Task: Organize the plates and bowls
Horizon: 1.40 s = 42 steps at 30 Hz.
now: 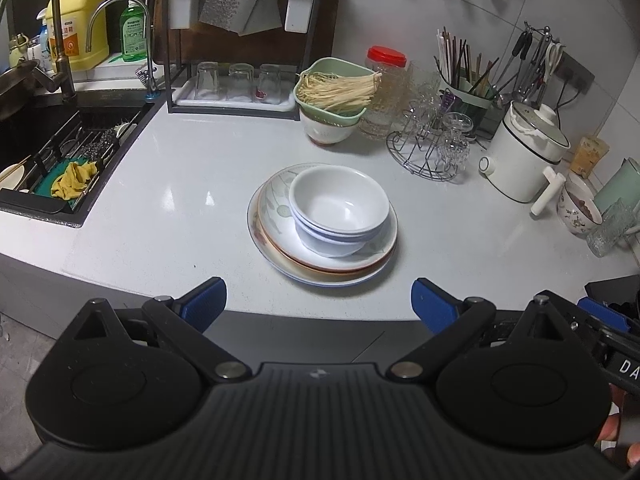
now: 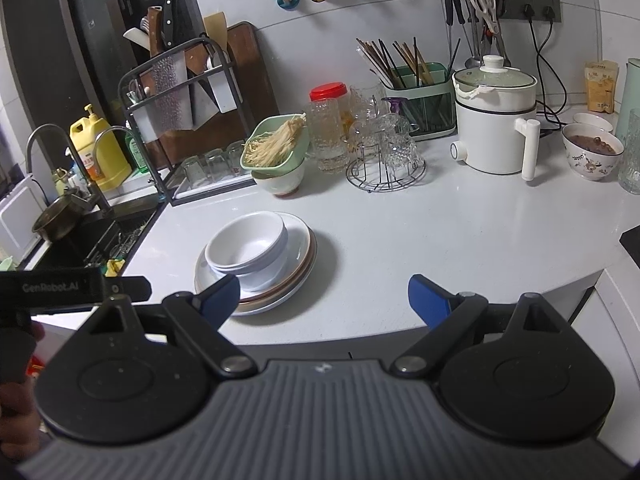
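You are holding both grippers, left gripper and right gripper, released (empty) off the counter's front edge; the stacked bowls on plates are lying straight ahead of the left one.

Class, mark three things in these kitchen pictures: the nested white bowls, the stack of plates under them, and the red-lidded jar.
nested white bowls (image 1: 340, 204): left wrist view, inside of the top bowl.
stack of plates (image 1: 272, 216): left wrist view, bare left rim of the top plate.
red-lidded jar (image 2: 329, 92): right wrist view, on the lid.

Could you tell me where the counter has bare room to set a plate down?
Bare patches: between the sink and the plate stack, and right of it up to the electric pot. The back is crowded with the glass rack and noodle basket.
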### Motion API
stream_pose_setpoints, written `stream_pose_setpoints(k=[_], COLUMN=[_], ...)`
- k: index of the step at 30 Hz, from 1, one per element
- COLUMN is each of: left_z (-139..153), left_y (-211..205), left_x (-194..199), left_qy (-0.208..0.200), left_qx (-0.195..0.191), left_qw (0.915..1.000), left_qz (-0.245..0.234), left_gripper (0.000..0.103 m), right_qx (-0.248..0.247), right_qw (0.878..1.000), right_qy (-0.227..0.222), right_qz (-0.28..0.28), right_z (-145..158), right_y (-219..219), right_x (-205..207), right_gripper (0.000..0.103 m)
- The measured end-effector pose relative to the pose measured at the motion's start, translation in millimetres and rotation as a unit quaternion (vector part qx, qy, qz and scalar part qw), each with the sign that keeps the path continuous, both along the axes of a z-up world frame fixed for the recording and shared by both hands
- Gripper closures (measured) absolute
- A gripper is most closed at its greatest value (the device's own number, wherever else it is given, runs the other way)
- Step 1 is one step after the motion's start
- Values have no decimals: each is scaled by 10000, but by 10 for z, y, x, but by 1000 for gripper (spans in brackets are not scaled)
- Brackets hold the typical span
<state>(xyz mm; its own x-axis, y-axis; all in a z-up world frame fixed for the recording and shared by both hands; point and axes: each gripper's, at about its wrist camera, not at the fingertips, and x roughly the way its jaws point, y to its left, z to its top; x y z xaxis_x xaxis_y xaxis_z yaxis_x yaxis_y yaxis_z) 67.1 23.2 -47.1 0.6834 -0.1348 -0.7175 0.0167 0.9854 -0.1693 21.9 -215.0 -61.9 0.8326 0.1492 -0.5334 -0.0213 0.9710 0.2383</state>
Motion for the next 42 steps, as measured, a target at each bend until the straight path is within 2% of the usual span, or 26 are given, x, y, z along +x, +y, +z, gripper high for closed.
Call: stream_pose_setpoints(k=[18,29,42], left_z=[45,154,398], left_y=[64,102,101], left_x=[-75,-149,-175], left_qy=[109,-84,-14], left_qx=[-64,56,128], left_qw=[9999,9999,9999], left_qz=[13,86,-14], left_gripper=[3,3,3], right_qx=[36,7,59], right_qw=[9998,9998,9996], right_qy=[114,91,161], right_qz=[-150,-203,-220], right_z=[-29,2,193], right_y=[37,70,82], right_x=[-64,-91,-65], right_gripper=[11,11,11])
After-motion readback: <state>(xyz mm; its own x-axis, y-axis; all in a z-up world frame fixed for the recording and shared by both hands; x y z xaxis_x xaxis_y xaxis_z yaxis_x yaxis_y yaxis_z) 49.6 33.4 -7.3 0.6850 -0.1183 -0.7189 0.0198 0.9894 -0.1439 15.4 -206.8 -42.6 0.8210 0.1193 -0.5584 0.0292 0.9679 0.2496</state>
